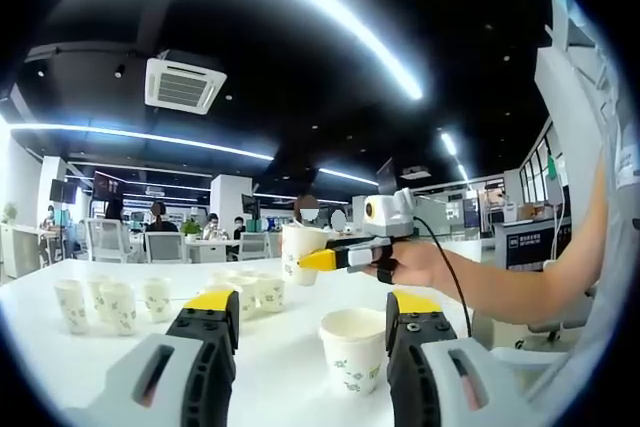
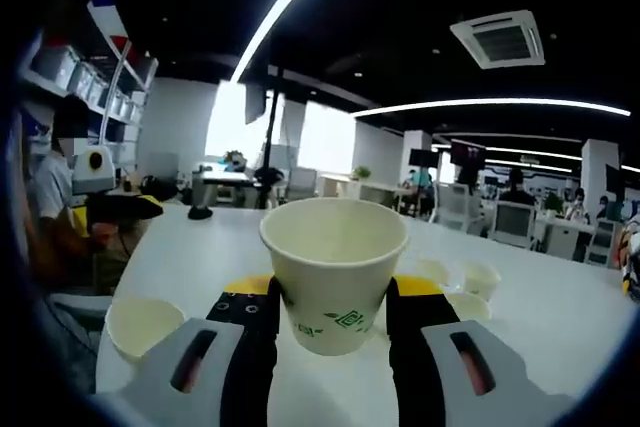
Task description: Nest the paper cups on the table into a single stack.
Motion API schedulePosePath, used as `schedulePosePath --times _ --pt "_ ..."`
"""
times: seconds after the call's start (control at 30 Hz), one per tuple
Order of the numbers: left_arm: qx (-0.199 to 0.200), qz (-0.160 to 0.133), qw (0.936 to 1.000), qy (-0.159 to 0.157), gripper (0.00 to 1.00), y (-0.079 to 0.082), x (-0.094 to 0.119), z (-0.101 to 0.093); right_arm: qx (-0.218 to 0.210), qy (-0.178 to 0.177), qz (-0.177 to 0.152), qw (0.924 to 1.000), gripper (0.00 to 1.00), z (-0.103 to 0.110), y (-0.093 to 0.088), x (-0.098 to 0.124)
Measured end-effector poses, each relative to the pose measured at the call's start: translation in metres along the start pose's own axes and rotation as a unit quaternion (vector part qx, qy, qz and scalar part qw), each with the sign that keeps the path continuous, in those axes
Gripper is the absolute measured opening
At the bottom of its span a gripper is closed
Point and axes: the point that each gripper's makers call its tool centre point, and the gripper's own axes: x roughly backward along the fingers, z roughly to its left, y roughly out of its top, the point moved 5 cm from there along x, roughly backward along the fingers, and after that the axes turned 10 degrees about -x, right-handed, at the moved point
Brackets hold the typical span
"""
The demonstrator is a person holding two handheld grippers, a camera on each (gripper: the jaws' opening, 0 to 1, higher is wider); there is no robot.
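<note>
My right gripper is shut on a white paper cup with a green print, held upright above the white table. The left gripper view shows that same cup in the right gripper, which comes in from the right in a person's hand. My left gripper is open and low over the table. A single cup stands upright between its jaws, close to the right one. In the right gripper view this cup sits lower left, below the left gripper.
Several more cups stand on the table: a row at the left and a cluster in the middle, with two of them just right of my right jaws. Desks, chairs and seated people lie beyond the table's far edge.
</note>
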Motion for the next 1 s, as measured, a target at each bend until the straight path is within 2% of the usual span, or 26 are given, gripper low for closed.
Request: schedulePosePath --times 0.53,1.0 --pt "0.001 -0.005 1.0 0.001 0.63 0.003 0.002 -0.002 -0.015 0.029 -0.029 0.9991 0.44 0.029 0.013 0.02" --pt "0.0 -0.002 1.0 -0.001 0.63 0.003 0.0 -0.003 -0.043 0.076 -0.026 0.9958 0.44 0.059 0.01 0.03"
